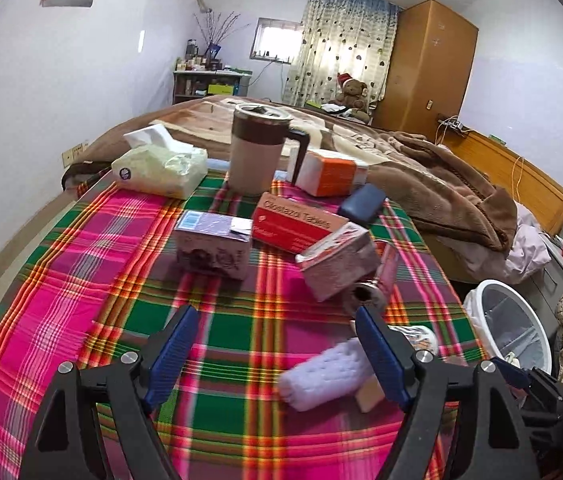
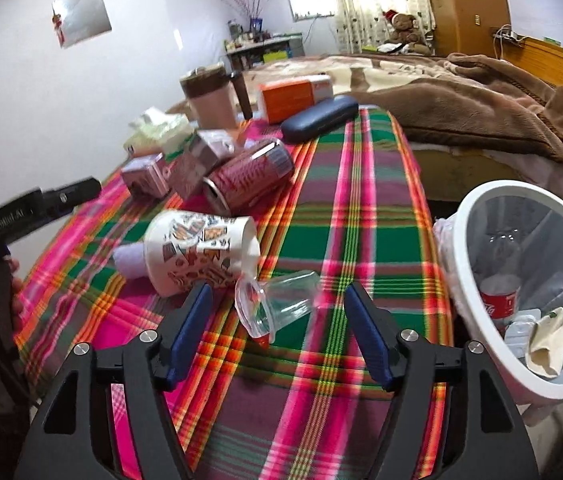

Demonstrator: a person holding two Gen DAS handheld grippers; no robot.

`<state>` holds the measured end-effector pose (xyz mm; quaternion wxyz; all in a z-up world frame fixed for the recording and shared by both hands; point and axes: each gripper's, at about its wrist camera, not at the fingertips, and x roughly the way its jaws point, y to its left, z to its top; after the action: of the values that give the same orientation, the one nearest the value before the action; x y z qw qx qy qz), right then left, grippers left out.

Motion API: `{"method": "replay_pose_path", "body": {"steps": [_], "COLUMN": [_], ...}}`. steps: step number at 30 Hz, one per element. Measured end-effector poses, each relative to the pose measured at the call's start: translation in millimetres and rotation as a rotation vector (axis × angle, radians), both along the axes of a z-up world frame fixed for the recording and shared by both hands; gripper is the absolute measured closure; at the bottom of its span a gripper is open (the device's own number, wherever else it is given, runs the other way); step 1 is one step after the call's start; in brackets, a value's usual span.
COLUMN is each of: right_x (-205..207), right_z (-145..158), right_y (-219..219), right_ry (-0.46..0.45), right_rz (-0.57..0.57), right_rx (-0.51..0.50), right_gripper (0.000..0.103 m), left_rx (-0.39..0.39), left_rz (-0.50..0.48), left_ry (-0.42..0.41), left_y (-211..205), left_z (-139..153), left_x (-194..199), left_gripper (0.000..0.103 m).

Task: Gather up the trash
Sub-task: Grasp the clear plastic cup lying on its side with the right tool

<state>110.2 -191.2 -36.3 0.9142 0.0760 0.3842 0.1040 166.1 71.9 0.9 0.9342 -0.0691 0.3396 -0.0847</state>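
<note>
**Two wrist views over one plaid table**

The left wrist view looks forward, low over the tablecloth (image 1: 61,288), toward the mug (image 1: 259,148) and the bed behind. The right wrist view sits further right, nearer the bin (image 2: 477,216), angled down. Both share the tablecloth, mug, paper cup (image 2: 197,252), bin and teddy bear (image 1: 352,92).
</note>
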Motion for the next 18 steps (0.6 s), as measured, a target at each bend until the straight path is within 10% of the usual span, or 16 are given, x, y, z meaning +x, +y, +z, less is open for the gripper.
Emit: {"method": "replay_pose_path", "body": {"steps": [12,15,18], "right_x": [24.1,29.1,34.2], "right_z": [-14.5,-15.4,-16.0], "right_y": [5.1,8.6,10.8], "right_ry": [0.075,0.078,0.079], "right_rz": [-0.041,-0.038,-0.033], "right_rx": [-0.078,-0.090,-0.101], "right_gripper": [0.034,0.056,0.056], "left_rx": [-0.021,-0.014,-0.001], "left_rz": [0.046,0.051,0.049], "left_ry": [0.063,0.073,0.078], "left_y": [32.9,36.4,36.9], "left_z": [-20.5,-24.4,-25.5], "left_x": [41.3,53.4,65.2], "left_gripper": [0.018,0.018,0.017]}}
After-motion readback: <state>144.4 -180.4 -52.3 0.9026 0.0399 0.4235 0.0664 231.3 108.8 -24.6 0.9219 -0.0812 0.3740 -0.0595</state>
